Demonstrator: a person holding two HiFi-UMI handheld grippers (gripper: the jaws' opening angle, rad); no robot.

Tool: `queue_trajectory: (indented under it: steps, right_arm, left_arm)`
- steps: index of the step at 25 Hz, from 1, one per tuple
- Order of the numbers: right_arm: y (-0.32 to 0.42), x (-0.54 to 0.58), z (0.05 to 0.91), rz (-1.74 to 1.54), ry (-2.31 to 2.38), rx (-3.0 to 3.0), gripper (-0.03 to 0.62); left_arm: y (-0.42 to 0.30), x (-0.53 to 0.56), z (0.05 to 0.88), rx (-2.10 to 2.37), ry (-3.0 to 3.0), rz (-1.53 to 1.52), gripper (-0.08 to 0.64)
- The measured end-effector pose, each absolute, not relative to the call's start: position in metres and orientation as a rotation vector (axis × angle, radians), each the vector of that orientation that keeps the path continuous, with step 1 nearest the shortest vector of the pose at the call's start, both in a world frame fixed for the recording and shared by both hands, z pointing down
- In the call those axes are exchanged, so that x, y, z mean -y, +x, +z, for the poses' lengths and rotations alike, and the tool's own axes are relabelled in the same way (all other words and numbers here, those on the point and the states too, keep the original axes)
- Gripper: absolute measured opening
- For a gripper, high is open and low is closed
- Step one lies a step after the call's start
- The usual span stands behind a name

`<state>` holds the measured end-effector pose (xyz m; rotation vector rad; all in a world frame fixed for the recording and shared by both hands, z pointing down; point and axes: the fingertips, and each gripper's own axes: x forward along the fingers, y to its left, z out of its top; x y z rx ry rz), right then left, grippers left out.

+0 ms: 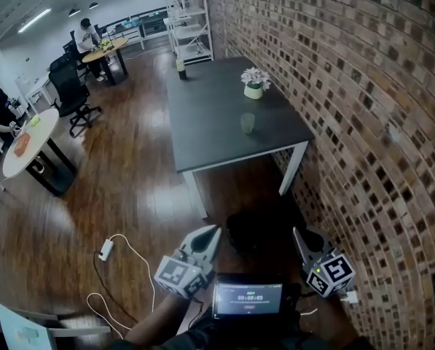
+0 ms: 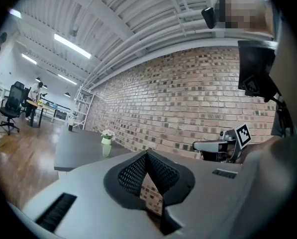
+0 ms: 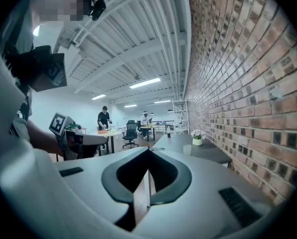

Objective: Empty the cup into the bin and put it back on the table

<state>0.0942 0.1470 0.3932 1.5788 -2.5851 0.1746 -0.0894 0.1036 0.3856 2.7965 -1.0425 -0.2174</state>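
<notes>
Both hand-held grippers are empty and well short of the table. The left gripper (image 1: 212,232) has its jaws pressed together at the tips with nothing between them, as its own view shows (image 2: 147,152). The right gripper (image 1: 298,233) is closed the same way, its tips meeting on nothing (image 3: 149,148). In the head view the pair sit low in the frame, side by side over the wooden floor, with a small screen (image 1: 248,297) between them.

A pale cup (image 1: 247,122) stands upright on the dark table (image 1: 210,115), toward the near right corner and close to the edge that runs along the brick wall (image 1: 363,122). It is well apart from both grippers, ahead of them and between their two lines of aim. A potted plant (image 1: 254,83) sits just beyond it along the same edge, and a bottle (image 1: 181,68) stands at the far left corner.

From the left gripper view the cup (image 2: 106,149) shows left of the jaws, in front of the plant (image 2: 107,137). From the right gripper view the cup (image 3: 187,150) shows right of the jaws, near the plant (image 3: 197,138).

A white cable (image 1: 122,268) lies on the floor to the left.
</notes>
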Motion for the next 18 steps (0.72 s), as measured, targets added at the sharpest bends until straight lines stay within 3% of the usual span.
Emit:
queue_trajectory:
  steps: [18]
  right_arm:
    - [0.160, -0.010, 0.396, 0.214, 1.431, 2.682, 0.002]
  left_arm:
    - [-0.029, 0.031, 0.370, 1.216, 2.755, -0.246, -0.006]
